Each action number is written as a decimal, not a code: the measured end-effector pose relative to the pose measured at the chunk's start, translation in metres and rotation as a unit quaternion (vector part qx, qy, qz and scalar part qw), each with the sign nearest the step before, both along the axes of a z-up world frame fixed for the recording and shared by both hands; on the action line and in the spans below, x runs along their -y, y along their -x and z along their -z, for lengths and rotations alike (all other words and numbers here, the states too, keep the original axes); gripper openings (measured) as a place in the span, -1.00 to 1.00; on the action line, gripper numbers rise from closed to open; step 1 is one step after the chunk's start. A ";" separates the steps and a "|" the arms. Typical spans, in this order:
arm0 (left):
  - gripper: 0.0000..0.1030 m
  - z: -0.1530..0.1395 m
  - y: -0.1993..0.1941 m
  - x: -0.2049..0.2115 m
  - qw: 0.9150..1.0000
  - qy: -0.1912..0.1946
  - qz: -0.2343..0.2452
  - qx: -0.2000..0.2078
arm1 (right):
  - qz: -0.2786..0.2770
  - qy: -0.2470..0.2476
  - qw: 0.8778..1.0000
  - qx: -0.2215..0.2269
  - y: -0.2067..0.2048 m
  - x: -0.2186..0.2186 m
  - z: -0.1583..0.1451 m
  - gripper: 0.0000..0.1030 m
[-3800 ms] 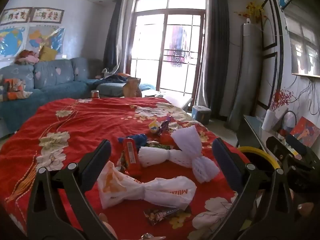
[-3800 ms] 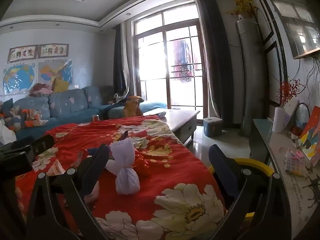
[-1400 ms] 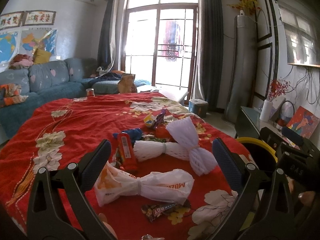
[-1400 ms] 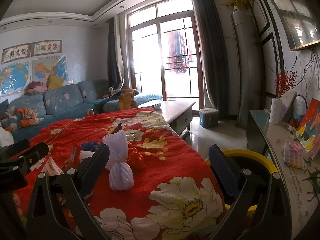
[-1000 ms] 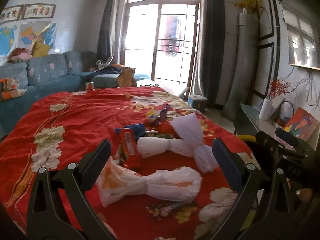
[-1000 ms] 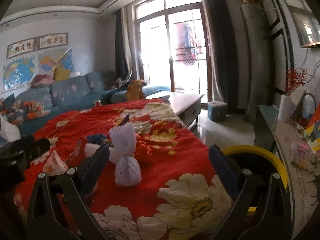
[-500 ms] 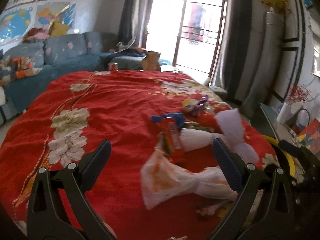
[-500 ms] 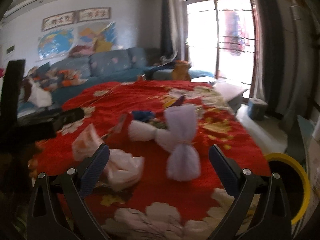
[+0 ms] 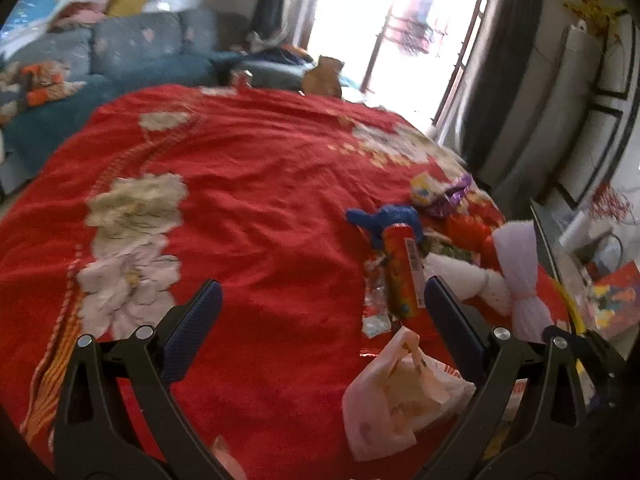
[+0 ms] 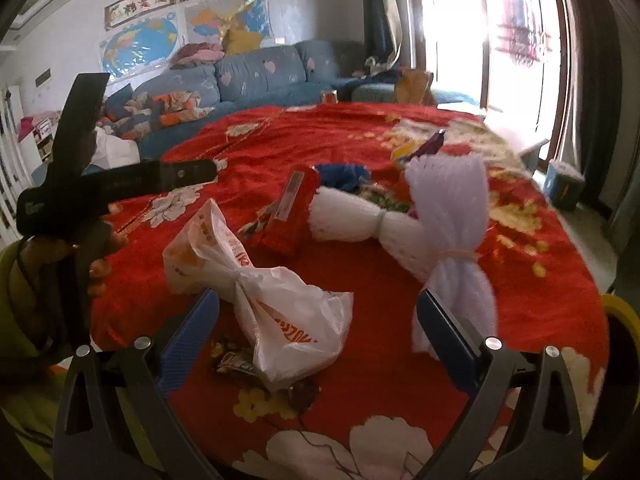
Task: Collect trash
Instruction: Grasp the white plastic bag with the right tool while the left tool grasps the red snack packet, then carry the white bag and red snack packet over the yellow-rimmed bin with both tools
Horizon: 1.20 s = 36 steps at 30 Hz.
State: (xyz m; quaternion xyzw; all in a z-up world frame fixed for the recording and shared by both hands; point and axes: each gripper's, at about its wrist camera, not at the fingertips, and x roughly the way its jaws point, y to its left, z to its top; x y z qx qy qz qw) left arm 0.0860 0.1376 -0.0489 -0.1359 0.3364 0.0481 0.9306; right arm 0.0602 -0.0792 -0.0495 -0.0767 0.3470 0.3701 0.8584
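Red floral cloth (image 10: 540,292) covers the whole table, and the trash lies heaped toward its right-hand end: a knotted white plastic bag (image 10: 260,292), a red snack wrapper (image 10: 288,216), a white foam net (image 10: 360,220) tied at the middle, a lilac foam net (image 10: 452,240) lying across it, a blue scrap (image 9: 384,220) and small sweet wrappers (image 9: 440,194) farther back. One loose candy wrapper (image 10: 234,360) sits half under the bag. A yellow-rimmed bin (image 10: 618,320) shows just off the table's right edge.

Risks, as I judge them:
- Plastic bag is slick and puffed. A pinch on the loose film rather than the knot could slip, or drag the small wrapper off the edge.
- Foam nets overlap. Lifting one may tip or pull the other along.
- Cloth is wrinkled and soft. Closing too low could catch the fabric and tug the whole pile.
- Left view is blurred, so that gripper looks to be mid-swing; aim is uncertain.

Tongs:
- Right gripper (image 10: 318,336): spread wide, nothing between the pads. It hangs above the near end of the plastic bag, with the lilac net just by its right finger. Whether it touches either, I cannot tell.
- Left gripper (image 9: 320,320): spread wide too, empty, over bare cloth. The wrapper and bag sit beside its right finger.
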 end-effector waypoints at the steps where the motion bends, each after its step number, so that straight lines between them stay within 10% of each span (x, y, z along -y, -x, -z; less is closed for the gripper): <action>1: 0.79 0.002 -0.005 0.001 1.000 -0.003 0.008 -0.008 | -0.007 0.005 1.000 -0.010 -0.002 -0.003 0.002 0.80; 8: 0.39 0.019 -0.035 0.002 0.996 0.042 0.058 -0.053 | -0.041 0.028 0.998 -0.045 -0.004 -0.013 0.018 0.27; 19: -0.46 0.041 -0.061 0.008 0.981 0.106 0.122 -0.103 | -0.049 0.026 0.998 -0.037 -0.001 -0.012 0.019 0.04; 27: -0.67 0.043 -0.065 0.017 0.974 0.111 0.157 -0.116 | -0.045 0.022 0.998 -0.034 0.003 -0.011 0.016 -0.01; 36: -0.75 0.016 -0.055 -0.006 0.986 0.110 0.113 -0.059 | -0.045 0.011 0.999 -0.006 0.009 -0.009 0.007 -0.06</action>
